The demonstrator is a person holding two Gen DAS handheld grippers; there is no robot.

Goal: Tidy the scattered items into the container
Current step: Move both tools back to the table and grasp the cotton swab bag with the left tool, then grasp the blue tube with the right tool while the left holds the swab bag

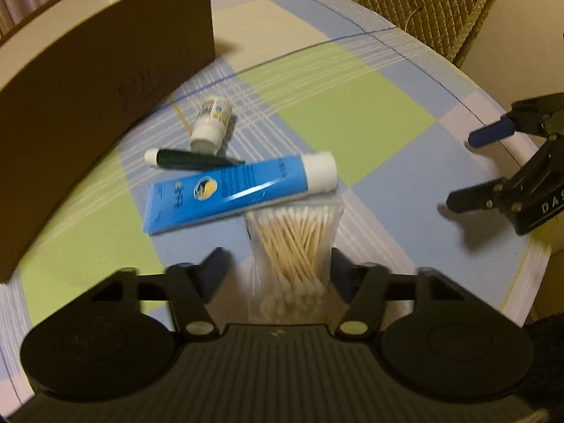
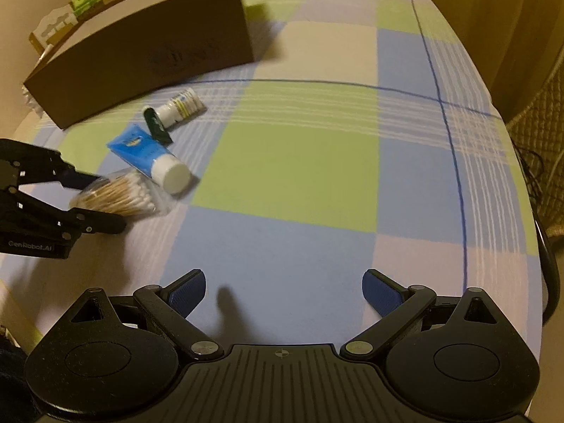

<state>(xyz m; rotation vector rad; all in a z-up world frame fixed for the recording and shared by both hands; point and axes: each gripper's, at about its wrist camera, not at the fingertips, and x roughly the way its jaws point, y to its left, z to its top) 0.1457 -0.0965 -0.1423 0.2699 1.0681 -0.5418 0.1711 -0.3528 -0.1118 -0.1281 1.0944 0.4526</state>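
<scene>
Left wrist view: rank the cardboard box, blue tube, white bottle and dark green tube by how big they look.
1. cardboard box
2. blue tube
3. dark green tube and white bottle: too alike to rank.

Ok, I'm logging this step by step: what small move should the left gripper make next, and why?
Probably close the left gripper on the cotton swab bag. The bag already lies between its open fingers, while the blue tube rests across the bag's far end, so a firm grip should come before lifting toward the cardboard box.
</scene>
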